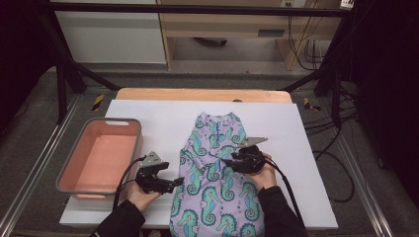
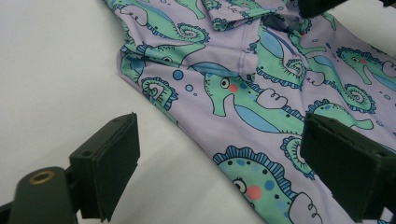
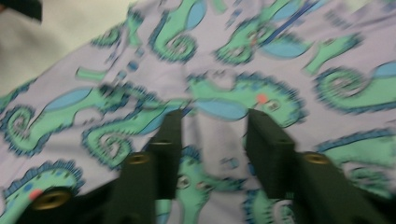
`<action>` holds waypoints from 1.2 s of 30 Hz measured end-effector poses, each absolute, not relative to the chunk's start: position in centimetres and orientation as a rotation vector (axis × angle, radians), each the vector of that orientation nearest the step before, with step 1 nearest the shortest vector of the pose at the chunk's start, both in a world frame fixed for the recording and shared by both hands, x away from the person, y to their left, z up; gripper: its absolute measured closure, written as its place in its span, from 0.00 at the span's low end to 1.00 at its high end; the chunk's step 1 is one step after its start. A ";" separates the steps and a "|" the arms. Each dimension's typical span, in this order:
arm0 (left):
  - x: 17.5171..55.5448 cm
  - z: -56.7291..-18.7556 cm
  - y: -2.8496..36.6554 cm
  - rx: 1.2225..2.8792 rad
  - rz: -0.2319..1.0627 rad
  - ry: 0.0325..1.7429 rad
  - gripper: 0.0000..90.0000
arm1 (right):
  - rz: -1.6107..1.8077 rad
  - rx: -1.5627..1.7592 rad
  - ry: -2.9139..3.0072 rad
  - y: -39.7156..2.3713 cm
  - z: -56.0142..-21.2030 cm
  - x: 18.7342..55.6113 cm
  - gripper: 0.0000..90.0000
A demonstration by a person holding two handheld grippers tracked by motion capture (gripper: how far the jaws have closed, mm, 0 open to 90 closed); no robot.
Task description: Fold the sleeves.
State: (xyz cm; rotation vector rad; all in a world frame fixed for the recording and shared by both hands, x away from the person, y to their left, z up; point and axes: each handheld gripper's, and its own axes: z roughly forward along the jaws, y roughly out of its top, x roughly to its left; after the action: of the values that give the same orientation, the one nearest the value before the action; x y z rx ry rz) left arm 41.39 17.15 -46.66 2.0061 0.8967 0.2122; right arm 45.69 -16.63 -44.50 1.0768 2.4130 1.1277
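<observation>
A lavender garment [image 1: 216, 177] printed with green-and-blue seahorses lies flat on a white sheet [image 1: 148, 116] that covers most of a light wooden table [image 1: 202, 94]; its neckline points to the far edge, and its lower part runs off the near edge of the sheet. No brand, label or legible writing can be made out on the garment, the sheet or the bin.

The left gripper [image 1: 175, 183] rests at the garment's left border with its jaws wide apart. In the left gripper view [image 2: 219, 154] one jaw stands over bare sheet and the other over printed cloth, with the cloth's edge running between them — nothing is pinched.

The right gripper [image 1: 228, 162] sits over the middle of the garment, the hand [image 1: 262, 174] behind it. In the right gripper view [image 3: 212, 135], which is motion-blurred, the jaws stand partly apart with a low ridge of cloth between them; whether the pads press on it cannot be told.

A grey-rimmed pink bin [image 1: 101, 154] stands on the sheet's left side, well apart from the garment.

Around the table — grey flooring, black frame legs [image 1: 62, 94], light wooden furniture [image 1: 222, 24] at the back and black cables [image 1: 328, 126] trailing on the right.
</observation>
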 end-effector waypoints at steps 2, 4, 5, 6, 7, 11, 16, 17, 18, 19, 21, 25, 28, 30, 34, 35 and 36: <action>41.4 -46.7 17.1 2.007 0.212 0.897 0.13 | 1.108 1.099 2.337 -17.6 -44.0 46.0 0.51; 41.4 -46.6 17.1 2.009 0.212 0.894 0.13 | 1.081 1.154 2.279 -18.9 -43.8 46.7 0.47; 41.3 -46.6 17.1 2.008 0.213 0.893 0.13 | 1.061 1.188 2.256 -19.6 -43.9 47.1 0.48; 41.3 -46.6 17.1 2.008 0.212 0.891 0.13 | 1.047 1.218 2.229 -20.3 -44.1 47.4 0.48; 41.3 -46.6 17.2 2.006 0.212 0.892 0.13 | 1.032 1.249 2.206 -20.9 -44.3 47.7 0.49; 41.4 -46.7 17.1 2.007 0.213 0.897 0.13 | 0.955 1.358 2.167 -22.8 -46.0 48.8 0.55; 41.4 -46.7 17.1 2.009 0.208 0.897 0.13 | 0.958 1.427 2.202 -23.8 -47.7 49.1 0.73; 41.4 -46.7 17.1 2.011 0.209 0.896 0.13 | 0.961 1.421 2.204 -23.8 -47.6 49.0 0.84; 41.4 -46.7 17.1 2.012 0.206 0.896 0.13 | 0.962 1.426 2.219 -23.8 -47.6 49.0 0.87; 41.4 -46.7 17.1 2.012 0.202 0.896 0.13 | 0.957 1.430 2.224 -23.8 -47.5 48.9 0.92; 41.4 -46.8 17.1 2.012 0.201 0.898 0.13 | 0.950 1.410 2.230 -23.9 -47.3 48.6 0.98; 41.4 -46.8 17.1 2.012 0.198 0.898 0.13 | 0.967 1.398 2.214 -24.0 -47.0 48.1 0.98; 41.4 -46.7 17.1 2.009 0.198 0.899 0.13 | 0.990 1.380 2.212 -24.1 -46.7 47.7 0.90; 41.3 -46.6 17.1 2.007 0.201 0.900 0.13 | 1.022 1.377 2.197 -24.2 -46.3 47.3 0.73; 41.2 -46.4 17.1 2.003 0.211 0.901 0.13 | 1.119 1.351 2.176 -24.4 -45.3 45.9 0.48; 41.1 -46.3 17.0 2.001 0.205 0.901 0.13 | 1.148 1.352 2.166 -24.4 -45.1 45.6 0.44; 41.1 -46.2 17.0 2.002 0.204 0.899 0.13 | 1.167 1.345 2.159 -24.5 -44.8 45.2 0.39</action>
State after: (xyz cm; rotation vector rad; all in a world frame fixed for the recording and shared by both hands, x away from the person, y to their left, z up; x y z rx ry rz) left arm 41.08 16.98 -46.23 2.0024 0.8989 0.2036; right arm 45.20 -24.46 -44.83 1.3449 2.1595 1.1675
